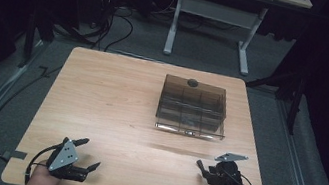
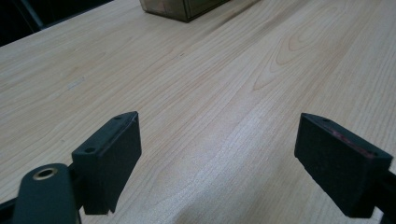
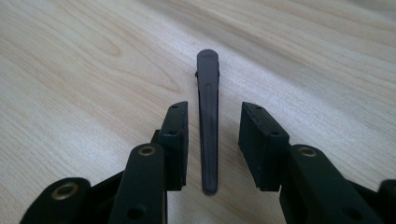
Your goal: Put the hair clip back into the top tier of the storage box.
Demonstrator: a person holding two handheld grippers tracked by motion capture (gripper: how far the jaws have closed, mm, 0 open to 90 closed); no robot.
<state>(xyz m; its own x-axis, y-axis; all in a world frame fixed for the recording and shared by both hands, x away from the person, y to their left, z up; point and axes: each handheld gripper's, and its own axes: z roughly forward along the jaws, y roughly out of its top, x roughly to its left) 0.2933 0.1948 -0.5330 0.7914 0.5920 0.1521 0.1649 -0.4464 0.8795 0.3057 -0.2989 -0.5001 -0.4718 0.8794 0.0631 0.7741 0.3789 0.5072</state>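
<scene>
Dark hair clip (image 3: 208, 122) flat on table (image 3: 70, 70)

We are counting one light wooden table (image 1: 114, 109) in front of us, and one second pale table with white metal legs (image 1: 247, 40) standing farther back on the floor. We are seeing one smoky translucent plastic organiser box with inner compartments (image 1: 192, 108) on our table. We are finding one slim dark hair clip (image 3: 208, 126). We are holding two black two-jaw grippers: one left gripper (image 1: 89, 153) and one right gripper (image 1: 202, 169).
</scene>
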